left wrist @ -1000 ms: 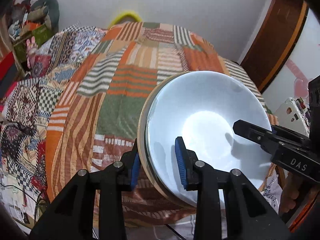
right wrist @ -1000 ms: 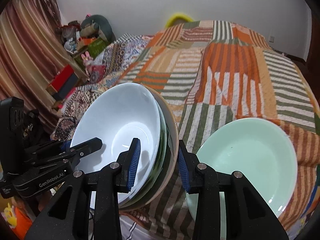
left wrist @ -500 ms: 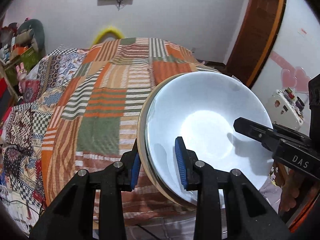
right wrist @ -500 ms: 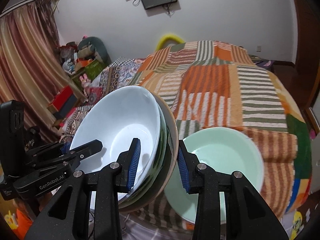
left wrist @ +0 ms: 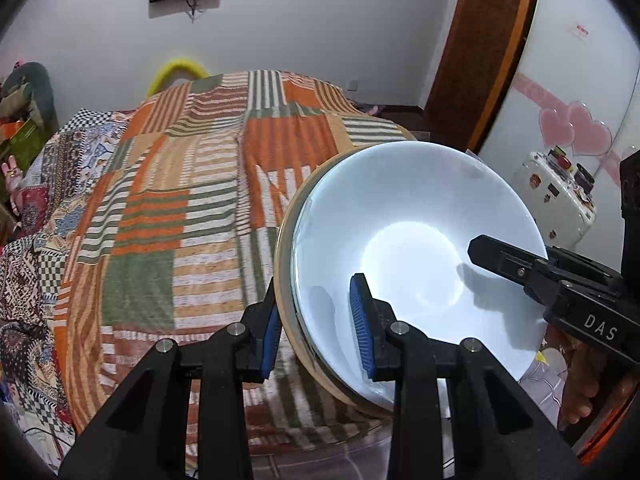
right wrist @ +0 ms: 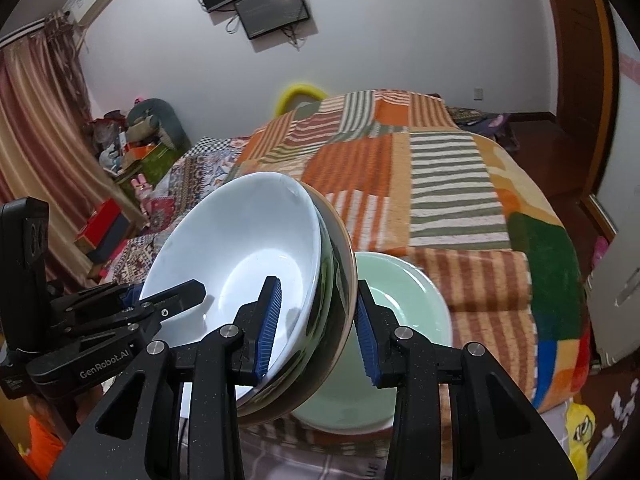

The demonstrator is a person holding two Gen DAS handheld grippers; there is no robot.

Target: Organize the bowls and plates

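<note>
Since the earlier frame, more wall and a mounted screen are revealed above the quilted bed. At centre frame, the stacked bowls are clamped at opposite rims by both fingers, left gripper and right gripper, above a green bowl on the bed.

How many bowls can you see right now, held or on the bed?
4, maybe more hidden: a stack of three, white bowl, dark bowl and tan bowl, clamped by both grippers; a green bowl on the striped blanket.
</note>
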